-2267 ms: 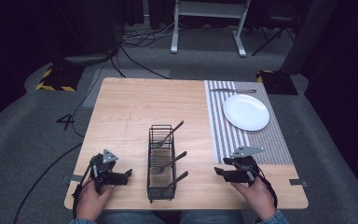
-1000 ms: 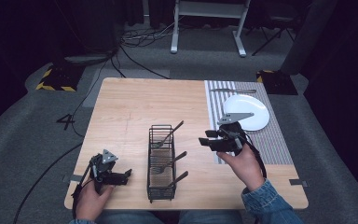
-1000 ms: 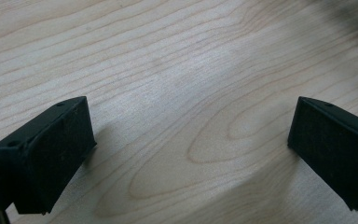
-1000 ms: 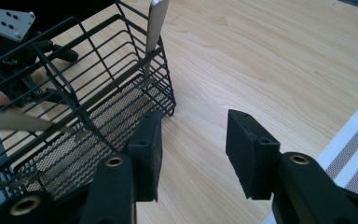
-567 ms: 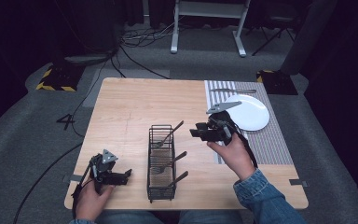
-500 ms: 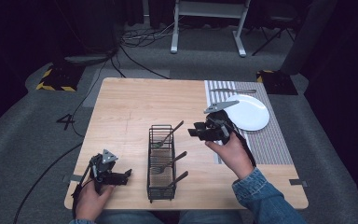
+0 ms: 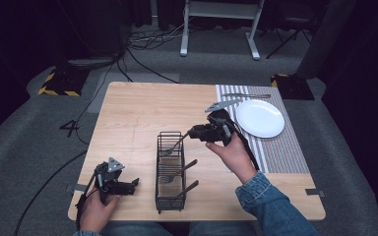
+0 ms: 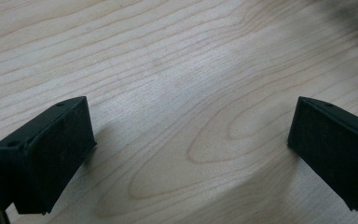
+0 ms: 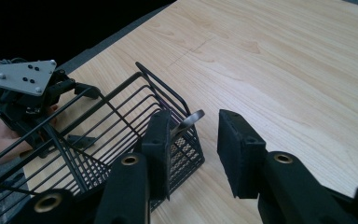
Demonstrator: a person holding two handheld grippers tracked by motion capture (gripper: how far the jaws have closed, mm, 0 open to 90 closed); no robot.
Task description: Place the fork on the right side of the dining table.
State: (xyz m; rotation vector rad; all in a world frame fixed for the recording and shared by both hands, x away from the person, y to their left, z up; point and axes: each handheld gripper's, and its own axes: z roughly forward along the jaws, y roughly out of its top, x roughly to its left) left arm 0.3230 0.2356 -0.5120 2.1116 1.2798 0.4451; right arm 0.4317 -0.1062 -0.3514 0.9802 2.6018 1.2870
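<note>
A black wire basket (image 7: 170, 169) stands on the wooden table (image 7: 142, 108) with three metal utensils leaning out of it. My right gripper (image 7: 194, 132) is at the basket's far end, open, beside the topmost utensil handle (image 7: 179, 142). In the right gripper view the basket (image 9: 116, 135) is at the left. There the handle tip (image 9: 193, 116) lies between the jaws of my right gripper (image 9: 195, 136), close to the left one and ungripped. My left gripper (image 7: 129, 186) rests near the front left edge, open over bare wood (image 8: 186, 116).
A white plate (image 7: 259, 118) sits on a striped placemat (image 7: 280, 147) at the right, with a utensil (image 7: 246, 95) lying along the mat's far edge. The other hand's gripper (image 9: 25, 91) is visible beyond the basket. Cables and a stand base lie on the floor behind.
My right gripper has travelled from the near right edge of the table forward and left to the basket's far end. The left gripper has stayed put.
</note>
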